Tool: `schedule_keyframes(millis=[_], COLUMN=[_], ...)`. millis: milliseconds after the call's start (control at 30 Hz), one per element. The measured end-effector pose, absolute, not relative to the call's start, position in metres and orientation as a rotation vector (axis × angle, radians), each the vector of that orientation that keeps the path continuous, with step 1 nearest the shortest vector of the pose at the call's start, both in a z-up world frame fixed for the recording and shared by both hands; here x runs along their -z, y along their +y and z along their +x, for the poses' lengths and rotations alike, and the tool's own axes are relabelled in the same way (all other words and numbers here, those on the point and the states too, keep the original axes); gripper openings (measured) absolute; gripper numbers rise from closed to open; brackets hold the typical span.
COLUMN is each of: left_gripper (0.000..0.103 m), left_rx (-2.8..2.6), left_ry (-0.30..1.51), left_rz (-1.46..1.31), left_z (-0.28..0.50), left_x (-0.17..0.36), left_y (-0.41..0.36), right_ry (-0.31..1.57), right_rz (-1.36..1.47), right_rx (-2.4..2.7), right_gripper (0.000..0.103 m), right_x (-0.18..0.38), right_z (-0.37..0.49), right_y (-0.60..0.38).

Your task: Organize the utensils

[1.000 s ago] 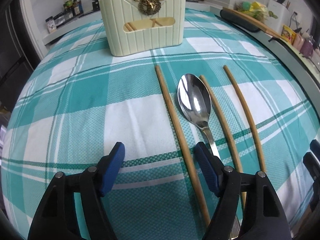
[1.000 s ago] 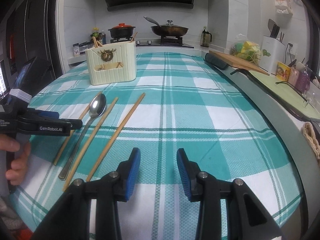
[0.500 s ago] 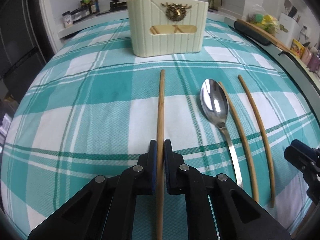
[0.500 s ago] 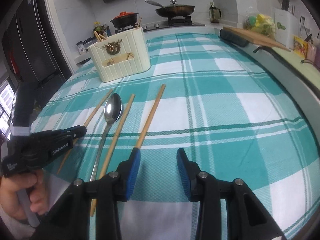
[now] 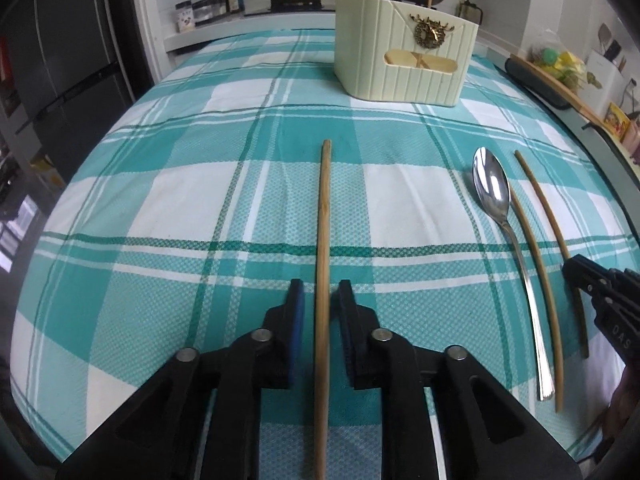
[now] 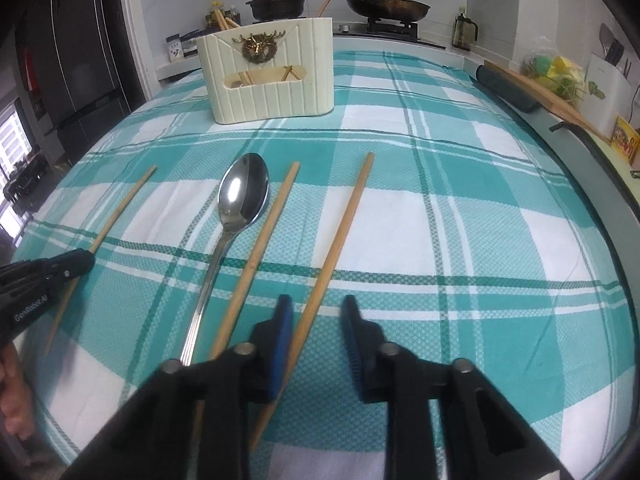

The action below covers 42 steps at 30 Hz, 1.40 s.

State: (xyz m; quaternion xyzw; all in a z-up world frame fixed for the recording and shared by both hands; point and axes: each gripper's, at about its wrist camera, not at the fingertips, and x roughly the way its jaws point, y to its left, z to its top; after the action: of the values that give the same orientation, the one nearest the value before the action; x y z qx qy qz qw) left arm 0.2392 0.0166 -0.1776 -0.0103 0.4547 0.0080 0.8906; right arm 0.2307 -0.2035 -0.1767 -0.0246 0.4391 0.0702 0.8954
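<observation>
Three wooden chopsticks and a steel spoon (image 5: 491, 188) lie on the teal plaid tablecloth. My left gripper (image 5: 318, 300) straddles the leftmost chopstick (image 5: 323, 220); its jaws are opening and a small gap shows on each side of the stick. My right gripper (image 6: 316, 316) is over the rightmost chopstick (image 6: 344, 232); its jaws are closing, the stick lies against the left pad, and the right pad stands clear. The spoon (image 6: 244, 192) and the middle chopstick (image 6: 272, 216) lie between the two grippers. The cream utensil holder (image 5: 404, 68) stands farther back with chopsticks in it.
The holder (image 6: 272, 80) has a gold deer emblem on its front. Behind the table are a stove with a red-lidded pot (image 6: 278, 0) and a pan (image 6: 386, 4). A dark roll and a wooden board (image 6: 532, 88) lie along the right counter. A dark fridge stands at the left.
My left gripper closed on the leftmost chopstick, then parted its jaws around it. My right gripper slid left until the rightmost chopstick lay between its jaws.
</observation>
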Motion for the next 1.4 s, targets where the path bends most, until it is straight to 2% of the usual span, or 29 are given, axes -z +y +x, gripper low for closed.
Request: schedule_keyframes(millis=[33, 67, 200, 233, 333, 467, 500, 533, 567, 600, 733, 1400], left_gripper=[0.046, 0.057, 0.062, 0.068, 0.074, 0.09, 0.091, 0.094, 0.098, 0.099, 0.103, 0.102], left_rx=[-0.016, -0.018, -0.016, -0.02, -0.018, -0.022, -0.024, -0.024, -0.024, -0.024, -0.017, -0.007], left_ry=[0.943, 0.94, 0.941, 0.939, 0.941, 0.953, 0.958, 0.963, 0.971, 0.978, 0.988, 0.986], left_rz=[-0.021, -0.018, -0.004, 0.0, 0.002, 0.013, 0.01, 0.007, 0.006, 0.005, 0.007, 0.006], left_z=[0.239, 0.238, 0.237, 0.237, 0.237, 0.239, 0.239, 0.24, 0.24, 0.241, 0.243, 0.242], left_x=[0.177, 0.177, 0.18, 0.18, 0.182, 0.184, 0.185, 0.185, 0.186, 0.187, 0.188, 0.188], left_y=[0.016, 0.016, 0.015, 0.015, 0.014, 0.013, 0.014, 0.014, 0.015, 0.016, 0.016, 0.015], right_ry=[0.909, 0.909, 0.9, 0.899, 0.891, 0.879, 0.875, 0.872, 0.868, 0.867, 0.865, 0.855], right_rz=[-0.059, -0.051, -0.035, -0.027, -0.022, -0.034, -0.039, -0.041, -0.043, -0.045, -0.035, -0.033], right_rx=[-0.138, -0.132, -0.044, -0.015, 0.054, 0.048, 0.046, 0.044, 0.043, 0.044, 0.036, 0.042], right_gripper=[0.01, 0.009, 0.007, 0.007, 0.007, 0.009, 0.014, 0.026, 0.032, 0.038, 0.039, 0.039], right_x=[0.177, 0.177, 0.177, 0.177, 0.177, 0.177, 0.177, 0.177, 0.178, 0.178, 0.179, 0.18], right_z=[0.23, 0.229, 0.224, 0.222, 0.215, 0.212, 0.212, 0.212, 0.212, 0.213, 0.213, 0.212], right_y=[-0.205, -0.208, -0.229, -0.236, -0.254, -0.258, -0.257, -0.256, -0.256, -0.255, -0.256, -0.257])
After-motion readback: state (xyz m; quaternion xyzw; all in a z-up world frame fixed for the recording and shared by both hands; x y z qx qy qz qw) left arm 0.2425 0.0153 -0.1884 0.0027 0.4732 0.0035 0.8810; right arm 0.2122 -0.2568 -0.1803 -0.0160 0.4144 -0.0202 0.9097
